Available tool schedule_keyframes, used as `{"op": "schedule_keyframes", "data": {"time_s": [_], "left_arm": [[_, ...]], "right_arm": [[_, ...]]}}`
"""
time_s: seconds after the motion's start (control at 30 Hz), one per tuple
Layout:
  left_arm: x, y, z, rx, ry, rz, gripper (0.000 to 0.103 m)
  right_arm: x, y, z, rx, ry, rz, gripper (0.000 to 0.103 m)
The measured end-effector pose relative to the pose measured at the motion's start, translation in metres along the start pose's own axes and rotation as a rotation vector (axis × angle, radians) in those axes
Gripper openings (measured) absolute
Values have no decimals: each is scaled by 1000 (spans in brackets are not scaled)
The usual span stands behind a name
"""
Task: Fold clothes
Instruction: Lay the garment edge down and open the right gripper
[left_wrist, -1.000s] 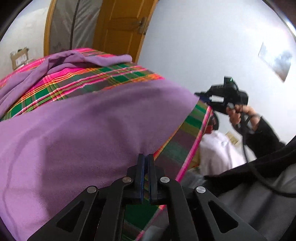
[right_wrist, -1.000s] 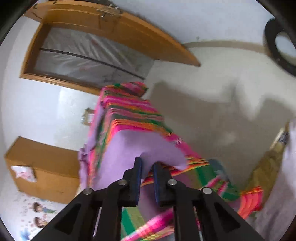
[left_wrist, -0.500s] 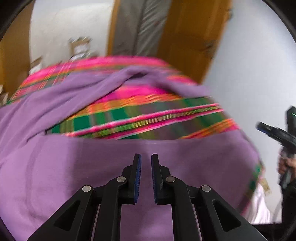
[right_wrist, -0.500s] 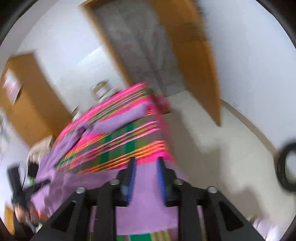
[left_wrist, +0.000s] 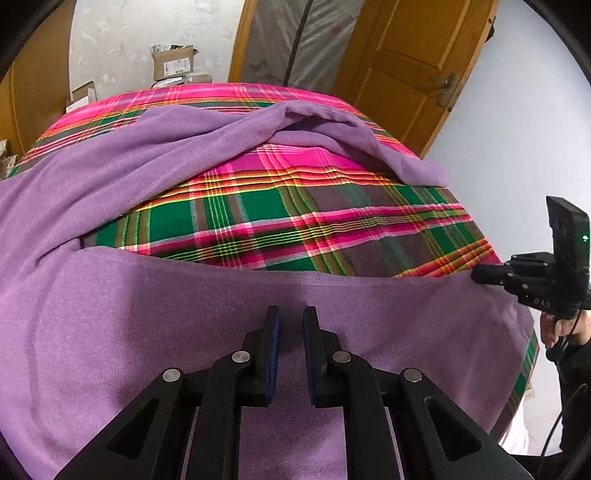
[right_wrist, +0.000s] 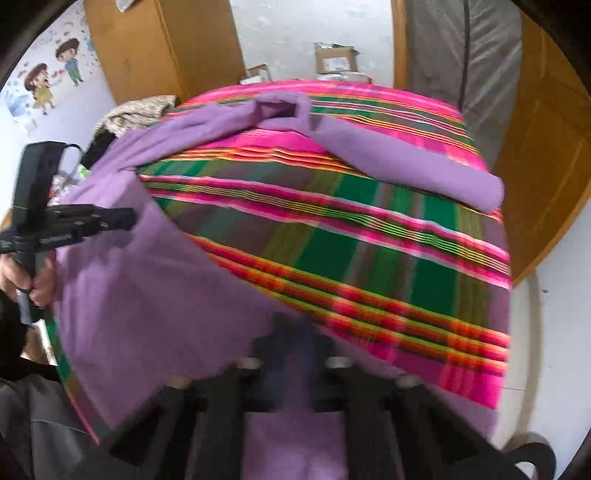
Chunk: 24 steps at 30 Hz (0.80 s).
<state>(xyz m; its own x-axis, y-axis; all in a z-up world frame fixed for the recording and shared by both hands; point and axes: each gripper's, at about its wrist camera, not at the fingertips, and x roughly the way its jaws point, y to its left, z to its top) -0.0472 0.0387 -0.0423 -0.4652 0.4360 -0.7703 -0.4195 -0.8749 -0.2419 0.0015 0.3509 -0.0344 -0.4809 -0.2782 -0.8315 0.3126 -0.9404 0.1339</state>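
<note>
A purple garment (left_wrist: 147, 314) lies spread over a bed with a pink and green plaid cover (left_wrist: 295, 221). One of its sleeves (left_wrist: 221, 140) is draped across the far side. My left gripper (left_wrist: 291, 314) hovers just above the near purple cloth, its jaws a narrow gap apart with nothing between them. My right gripper (left_wrist: 474, 275) is at the right end of the hem, shut on the hem's edge. In the right wrist view the right gripper (right_wrist: 295, 325) is blurred over the purple garment (right_wrist: 147, 295), with my left gripper (right_wrist: 129, 218) at the cloth's left side.
A wooden door (left_wrist: 406, 74) and a plastic-covered doorway stand behind the bed. Cardboard boxes (left_wrist: 173, 64) sit at the far end, a wardrobe (right_wrist: 166, 44) at the back left. A crumpled pile of clothes (right_wrist: 136, 110) lies beside the bed. Pale floor (right_wrist: 554, 332) runs along the right.
My left gripper swung from the bed's right corner to over the middle of the garment and parted slightly. My right gripper rolled upright, came down to the hem and shut.
</note>
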Motion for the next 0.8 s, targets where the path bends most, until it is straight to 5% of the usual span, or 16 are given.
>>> {"op": "schedule_keyframes", "data": {"time_s": [0.2, 0.37, 0.53, 0.8], "left_arm": [[-23, 21, -14, -28, -41, 65, 12], [-66, 55, -50, -110, -87, 101, 12], [-96, 87, -89, -215, -106, 155, 12], [-125, 91, -130, -194, -113, 213, 12]], "right_arm": [[-11, -17, -4, 88, -29, -111, 1], [-35, 21, -9, 20, -113, 19, 4], [-21, 85, -11, -119, -103, 174, 12], [9, 157, -17, -278, -51, 264, 13]]}}
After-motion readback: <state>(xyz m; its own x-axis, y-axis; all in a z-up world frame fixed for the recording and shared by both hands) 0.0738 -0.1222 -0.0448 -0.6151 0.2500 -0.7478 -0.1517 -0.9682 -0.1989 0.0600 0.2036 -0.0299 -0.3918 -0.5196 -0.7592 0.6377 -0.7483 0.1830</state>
